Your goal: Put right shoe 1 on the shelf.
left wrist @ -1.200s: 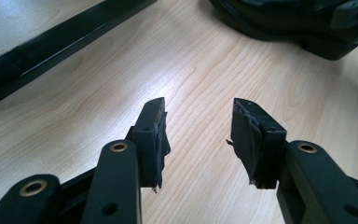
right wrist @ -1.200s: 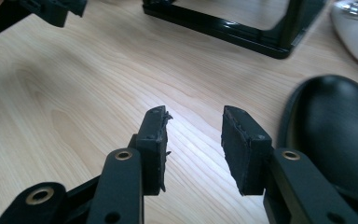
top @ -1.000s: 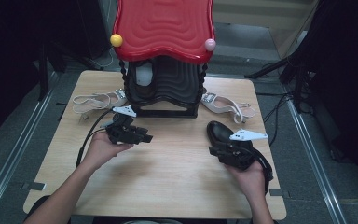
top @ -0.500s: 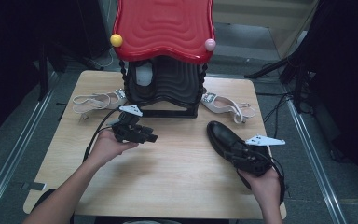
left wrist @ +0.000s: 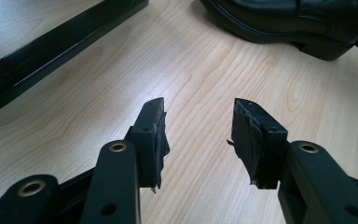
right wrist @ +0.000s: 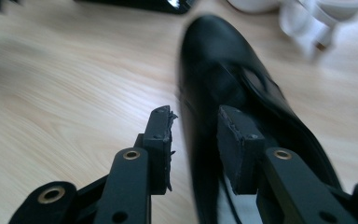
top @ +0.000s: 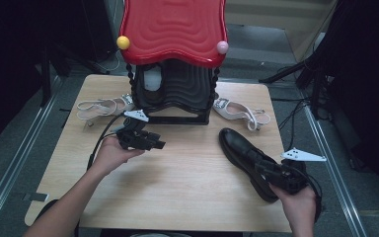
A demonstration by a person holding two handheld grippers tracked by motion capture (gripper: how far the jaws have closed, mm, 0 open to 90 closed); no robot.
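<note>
My matt black plastic right gripper (right wrist: 193, 116) meets a smooth, glossy black leather-like shoe (right wrist: 223, 70). The table (top: 187, 187) beneath is pale wood-grain laminate with a satin sheen. At twelve o'clock stands a glossy red rippled plastic roof (top: 172, 27).

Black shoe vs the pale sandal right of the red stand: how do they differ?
Colour: the black shoe is glossy black; the pale sandal is whitish-pink.
Build: the black shoe is closed and laced; the pale sandal is open and strappy.
Place: the black shoe lies nearer the person, its heel end at the right gripper; the pale sandal lies beside the red stand, away from both grippers.
Both rest on the table.
</note>
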